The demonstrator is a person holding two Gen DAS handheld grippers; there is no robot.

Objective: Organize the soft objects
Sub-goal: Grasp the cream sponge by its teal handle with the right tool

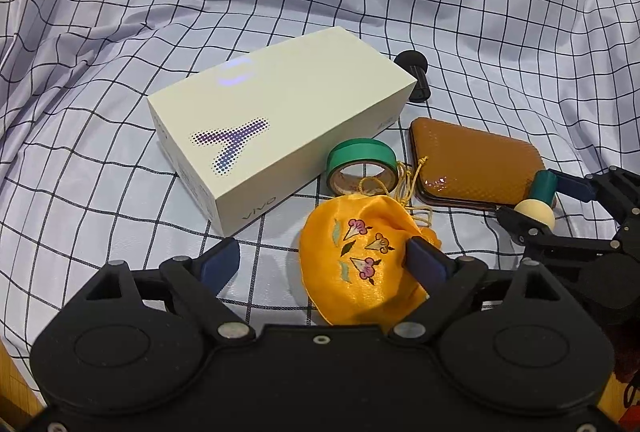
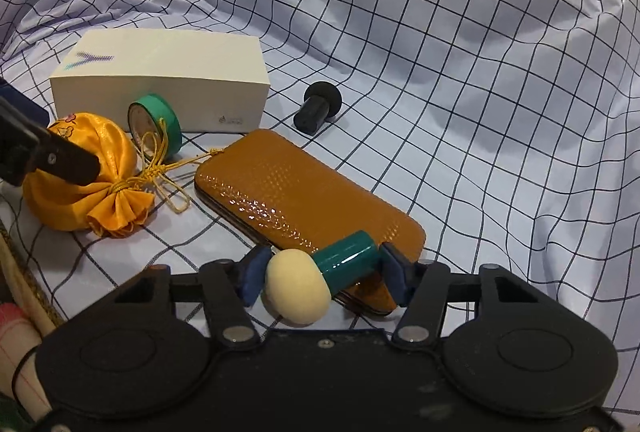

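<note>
Little of the sorting looks done: everything lies in one loose cluster on the table, which is draped in a wrinkled pale checked cloth (image 1: 440,11), and I see no bin or set-aside pile in either view.

The right claw (image 2: 326,274) is closed on a mushroom-shaped toy (image 2: 320,280), its blue pads pinching the glossy teal stem while the matte cream cap bulges toward the camera; the toy hangs just over the near corner of the brown case (image 2: 296,195), though whether it touches the case I cannot tell.

The left claw (image 1: 324,260) stands wide; its right pad presses against the orange satin pouch (image 1: 356,260), and the left pad is well clear of it, so nothing is gripped yet. By my judgement the pouch is the next soft thing to be taken.

The pouch is shiny and slack, embroidered with small pink flowers, gathered at the neck by a knotted gold cord (image 2: 168,167) that trails toward the case. The case is a flat rounded rectangle with a dimpled, glossy skin. Just beside the pouch a roll of green tape (image 1: 362,163) stands on edge against the rigid cream phone box (image 1: 280,119), smooth-faced with a dotted purple Y. A second mushroom shape, black and matte (image 2: 318,107), lies on its side apart from the rest, still to be dealt with.
</note>
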